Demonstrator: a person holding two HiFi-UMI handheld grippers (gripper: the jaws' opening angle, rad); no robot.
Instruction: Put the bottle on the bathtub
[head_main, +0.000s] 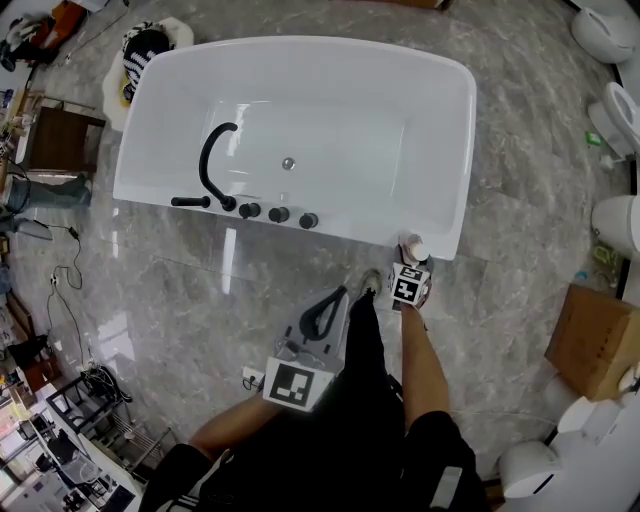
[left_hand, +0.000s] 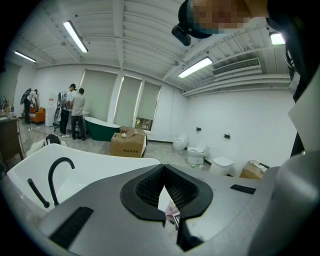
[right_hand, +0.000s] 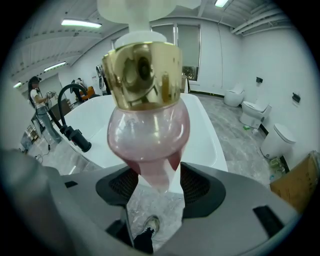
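A pump bottle (right_hand: 147, 125) of pink liquid, with a gold collar and a white top, stands upright between the jaws of my right gripper (right_hand: 154, 180), which is shut on it. In the head view the bottle (head_main: 414, 247) hangs by the near right corner of the white bathtub (head_main: 452, 200), about level with its rim. The tub (right_hand: 205, 142) lies just beyond the bottle. My left gripper (head_main: 338, 294) is held lower and to the left, over the floor, shut with nothing in it (left_hand: 164, 172). The tub (left_hand: 100, 167) shows to its left.
A black faucet (head_main: 215, 160) and several black knobs (head_main: 278, 214) sit on the tub's near rim. Toilets (head_main: 620, 110) and a cardboard box (head_main: 595, 340) stand at the right. People (left_hand: 75, 112) stand by a green tub (left_hand: 100, 127) far back. The person's shoe (head_main: 370, 283) is near the tub.
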